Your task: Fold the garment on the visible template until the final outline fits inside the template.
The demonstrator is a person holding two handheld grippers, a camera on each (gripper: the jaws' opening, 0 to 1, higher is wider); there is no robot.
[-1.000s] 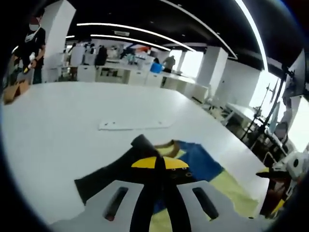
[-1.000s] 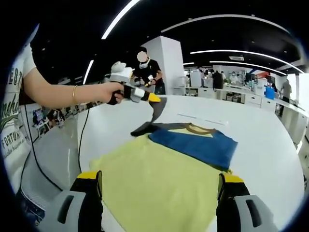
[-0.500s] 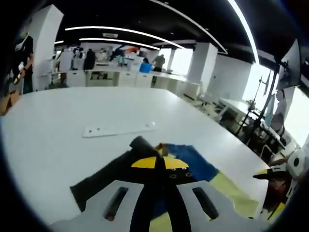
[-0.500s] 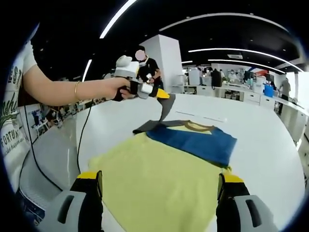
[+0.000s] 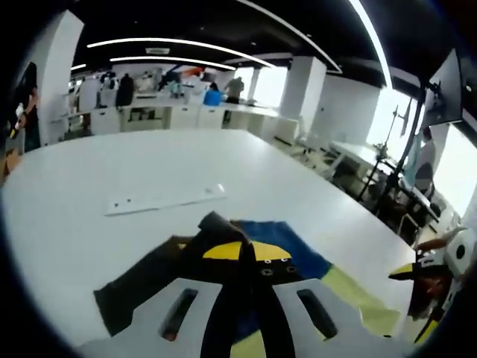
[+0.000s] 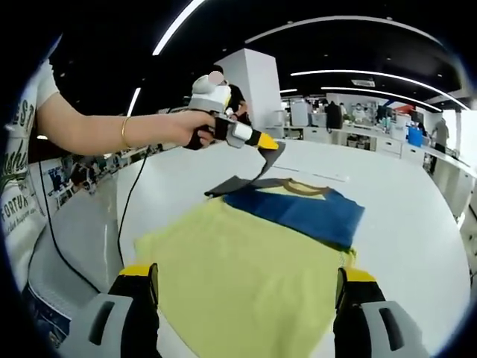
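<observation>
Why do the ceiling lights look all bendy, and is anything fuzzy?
In both views the fisheye lens curves the straight ceiling lights into arcs. In the left gripper view the windows glare white, and the dark sleeve pinched in the left claw is soft and blurry up close. In the right gripper view the yellow shirt looks fairly sharp, between the open right claw.

You get bright, even light from long ceiling strips and from windows that blow out to white at the right of the left gripper view. The white surface shows barely any shadow. Straight lines bow toward both edges, and the far room is soft.
</observation>
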